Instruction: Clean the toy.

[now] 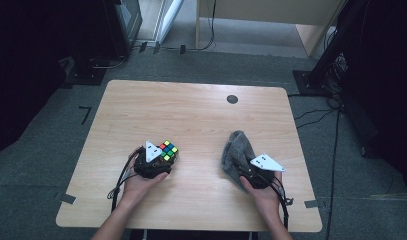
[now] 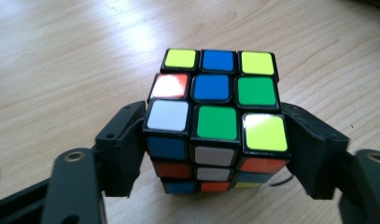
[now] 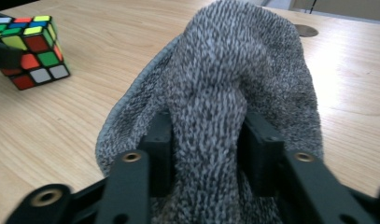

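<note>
Our two hands come in at the bottom of the high view, and each one holds a tool. Under them is the big wooden table (image 1: 191,115), the largest thing we see. It has a small dark round spot (image 1: 232,99) near its far edge.

Next in size is the grey knit cloth (image 3: 234,70). It lies on the right side of the table. Our right tool (image 3: 204,149) has its two jaws squeezed tight on a bunched fold of the cloth.

Smaller is the cube (image 2: 215,121) with its colored squares. It sits on the left side of the table, well apart from the cloth. Our left tool (image 2: 215,149) has one jaw pressed on each side of the cube, so it holds it.

We think both grabs are done. The cube looks like it is on the table, not lifted yet. What is left may be bringing the cube and cloth together, maybe to wipe or wrap the cube, but we cannot be sure.

We see no words or brand names on anything.
</note>
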Motion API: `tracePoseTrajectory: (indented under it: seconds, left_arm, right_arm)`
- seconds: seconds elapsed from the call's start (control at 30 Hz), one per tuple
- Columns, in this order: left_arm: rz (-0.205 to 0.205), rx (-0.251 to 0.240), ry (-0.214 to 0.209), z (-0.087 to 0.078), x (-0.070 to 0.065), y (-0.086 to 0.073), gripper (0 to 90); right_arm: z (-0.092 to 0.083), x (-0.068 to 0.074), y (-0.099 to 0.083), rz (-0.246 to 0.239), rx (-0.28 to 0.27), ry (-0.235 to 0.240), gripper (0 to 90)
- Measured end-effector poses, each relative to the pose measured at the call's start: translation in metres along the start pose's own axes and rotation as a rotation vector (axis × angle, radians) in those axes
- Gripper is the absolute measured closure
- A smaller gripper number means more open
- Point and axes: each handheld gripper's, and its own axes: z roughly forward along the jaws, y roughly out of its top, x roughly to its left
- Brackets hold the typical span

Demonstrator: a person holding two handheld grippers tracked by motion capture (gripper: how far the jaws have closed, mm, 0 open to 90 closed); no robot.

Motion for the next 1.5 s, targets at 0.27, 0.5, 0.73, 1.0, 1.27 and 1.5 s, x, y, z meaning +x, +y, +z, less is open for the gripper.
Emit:
tracePoseTrajectory:
  seconds: [0.27,0.5,0.73,1.0,1.27,1.5]
  left_arm:
    - [-0.003,0.053,0.031,0.008,-0.007,-0.004,27.7]
    - [-0.045,0.105,0.005,0.011,-0.004,-0.002,34.7]
    - [-0.057,0.090,0.018,0.011,-0.005,-0.004,30.4]
    - [-0.084,0.078,0.038,0.021,-0.007,0.003,34.5]
    - [-0.136,0.094,0.049,0.027,-0.002,0.005,32.0]
    - [-0.145,0.058,0.067,0.020,0.000,0.004,12.0]
  right_arm:
    - [-0.004,0.009,0.004,-0.018,-0.008,0.018,50.8]
    - [-0.006,0.006,0.001,-0.015,0.002,0.008,52.0]
    - [-0.005,0.006,0.000,-0.012,0.009,0.006,50.6]
    - [0.007,0.002,-0.004,0.026,0.036,0.002,77.9]
    - [0.041,0.024,-0.001,-0.045,0.132,0.039,79.2]
    - [0.051,0.029,0.006,-0.026,0.135,0.075,50.9]
